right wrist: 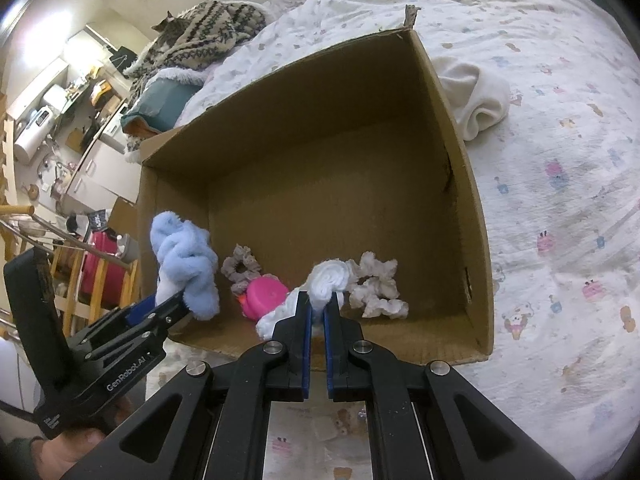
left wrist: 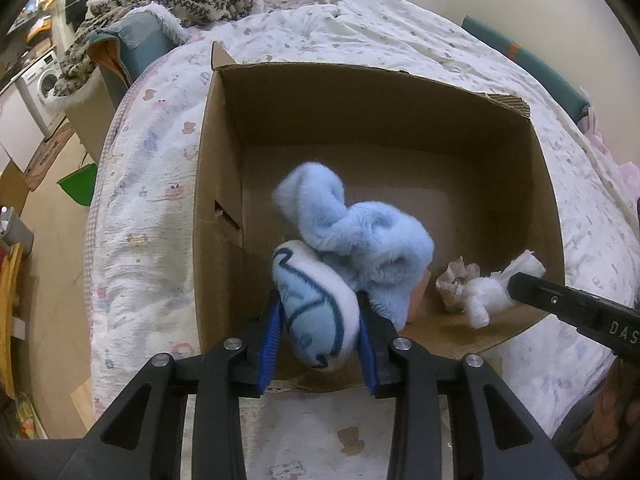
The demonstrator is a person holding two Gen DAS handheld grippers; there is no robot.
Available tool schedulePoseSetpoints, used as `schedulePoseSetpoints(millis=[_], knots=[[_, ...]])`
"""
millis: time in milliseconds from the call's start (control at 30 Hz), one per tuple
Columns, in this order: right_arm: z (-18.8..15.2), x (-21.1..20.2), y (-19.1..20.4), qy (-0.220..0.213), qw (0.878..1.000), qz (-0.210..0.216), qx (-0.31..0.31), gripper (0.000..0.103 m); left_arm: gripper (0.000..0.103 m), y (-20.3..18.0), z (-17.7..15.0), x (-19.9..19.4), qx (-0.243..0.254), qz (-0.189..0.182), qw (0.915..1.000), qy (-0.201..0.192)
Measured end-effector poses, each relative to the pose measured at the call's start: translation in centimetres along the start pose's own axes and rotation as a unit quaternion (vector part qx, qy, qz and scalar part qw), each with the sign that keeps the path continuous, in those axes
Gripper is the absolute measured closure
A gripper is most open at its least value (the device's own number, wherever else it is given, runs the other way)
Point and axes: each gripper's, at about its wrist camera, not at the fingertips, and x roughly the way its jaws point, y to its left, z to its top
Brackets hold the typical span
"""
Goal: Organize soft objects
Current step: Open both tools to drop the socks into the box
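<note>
Fingers (right wrist: 304,312) half hiding white cloth (right wrist: 328,280) over cardboard box (right wrist: 472,208)

1 box (right wrist: 472,184) | 2 scrunchies (right wrist: 376,284) | 2 socks (right wrist: 184,264) | 1 pink toy (right wrist: 266,294)

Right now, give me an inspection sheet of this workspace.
Surface: bed with printed quilt; open cardboard box on it.
Job's things: blue fluffy sock held over the box; white cloth; cream scrunchie, grey scrunchie and pink object inside; cream cloth outside.
Clutter: patterned knit on the far edge.
Grippers: left gripper fingers around the sock; right gripper shut on the white cloth.
Cables: nothing seen.
Surroundings: washing machine, cluttered shelves.
</note>
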Motion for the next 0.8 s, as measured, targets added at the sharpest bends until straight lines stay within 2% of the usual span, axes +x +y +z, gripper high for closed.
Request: schedulePoseSetpoints(millis=[133,200,267,367,400,433,800], knots=[[-0.03,0.25,-0.25,0.007,1.000,0.002,0.006,0.096,0.065,-0.09,0.04,-0.07,0.003,0.002,1.0000,-0.002],[-0.07,0.37,-0.20,0.009,1.000,0.002,0.006,0.095,0.054,-0.20,0.06,-0.12,0.005,0.003,1.0000,-0.004],[-0.07,0.38,-0.19,0.009,1.000,0.002,0.006,0.088,0.048,-0.26,0.07,-0.20,0.006,0.001,1.0000,-0.006],[-0.05,0.21,-0.14,0.003,1.000,0.003,0.009,0.055,0.040,-0.44,0.12,-0.24,0.011,0.003,0.9999,-0.008],[-0.04,0.04,-0.11,-0.004,1.000,-0.001,0.010,0.032,0.040,-0.49,0.13,-0.29,0.013,0.004,0.9999,-0.010],[-0.02,-0.21,-0.10,-0.013,1.000,-0.007,0.010,0.026,0.040,-0.55,0.13,-0.32,0.014,0.006,0.9998,-0.011],[0.27,-0.47,-0.54,-0.020,1.000,-0.011,0.015,0.026,0.040,-0.60,0.04,-0.39,0.013,0.008,0.9998,-0.014]])
